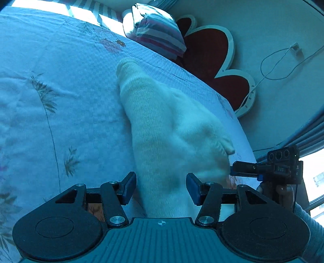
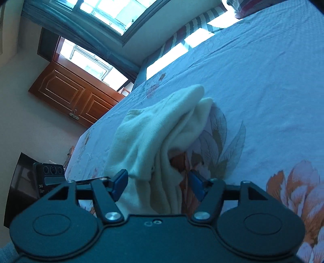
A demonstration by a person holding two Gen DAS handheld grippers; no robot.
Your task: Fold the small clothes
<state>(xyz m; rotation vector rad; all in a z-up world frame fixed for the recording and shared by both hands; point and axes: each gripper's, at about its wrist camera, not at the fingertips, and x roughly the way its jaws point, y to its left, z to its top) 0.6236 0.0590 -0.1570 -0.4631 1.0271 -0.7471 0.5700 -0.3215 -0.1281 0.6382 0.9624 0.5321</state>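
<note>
A cream knitted garment, sock-like (image 1: 162,129), lies on the floral bedspread (image 1: 60,91). In the left wrist view it stretches away from my left gripper (image 1: 161,187), whose jaws are open with the cloth's near end between them. In the right wrist view the same cream cloth (image 2: 158,131) is bunched and folded over itself, and its near end lies between the open jaws of my right gripper (image 2: 158,185). The right gripper (image 1: 269,170) also shows at the right of the left wrist view, close to the cloth's edge.
A folded striped cloth (image 1: 158,30) and a red flower-shaped headboard (image 1: 210,54) are at the far side of the bed. A cable (image 1: 279,66) hangs on the wall. A wooden cabinet (image 2: 75,91) and windows (image 2: 113,12) stand beyond the bed's edge.
</note>
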